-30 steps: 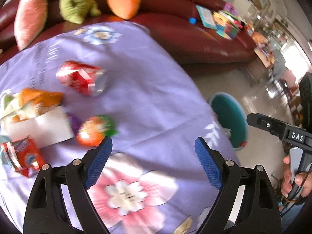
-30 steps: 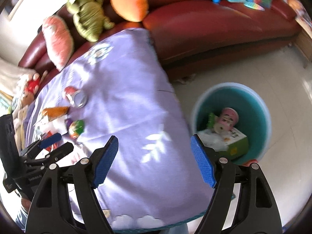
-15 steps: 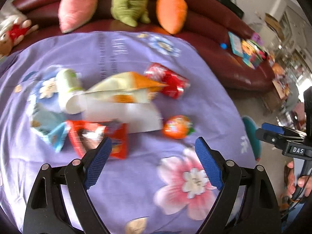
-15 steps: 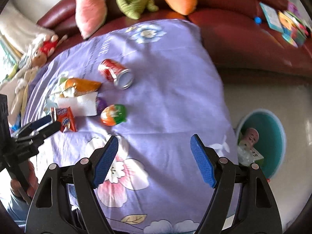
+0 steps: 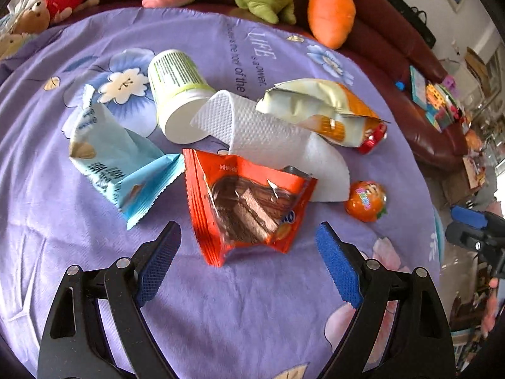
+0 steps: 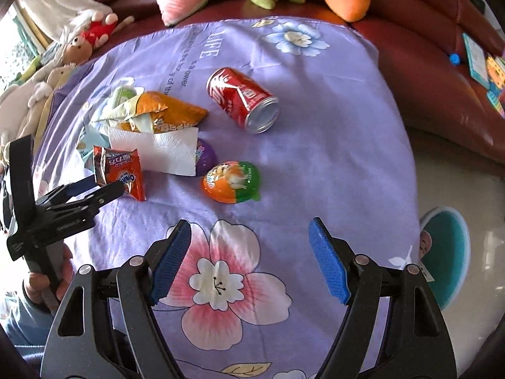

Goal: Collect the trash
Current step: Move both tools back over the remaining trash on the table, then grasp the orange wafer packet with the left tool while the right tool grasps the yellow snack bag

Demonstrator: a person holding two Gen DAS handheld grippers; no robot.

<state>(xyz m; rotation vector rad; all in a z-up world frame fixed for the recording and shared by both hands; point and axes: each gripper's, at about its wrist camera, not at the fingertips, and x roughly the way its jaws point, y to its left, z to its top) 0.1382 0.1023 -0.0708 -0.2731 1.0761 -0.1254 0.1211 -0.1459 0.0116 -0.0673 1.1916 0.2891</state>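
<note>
Left gripper fingers wide apart, empty, above orange wrapper on purple tabletop. Right gripper fingers wide, empty, near orange-green capsule; red can farther back.

Dark red sofa w/ plush toys (daylit), pale floor.

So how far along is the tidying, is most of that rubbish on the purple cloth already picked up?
Barely started. Done: the teal bin on the floor already holds something. In hand: nothing; the left claw hovers open over the orange snack wrapper, and the right claw is open and empty too. Left on the cloth: the red can, paper cup, napkin, blue wrapper, chip bag and orange-green capsule.
</note>
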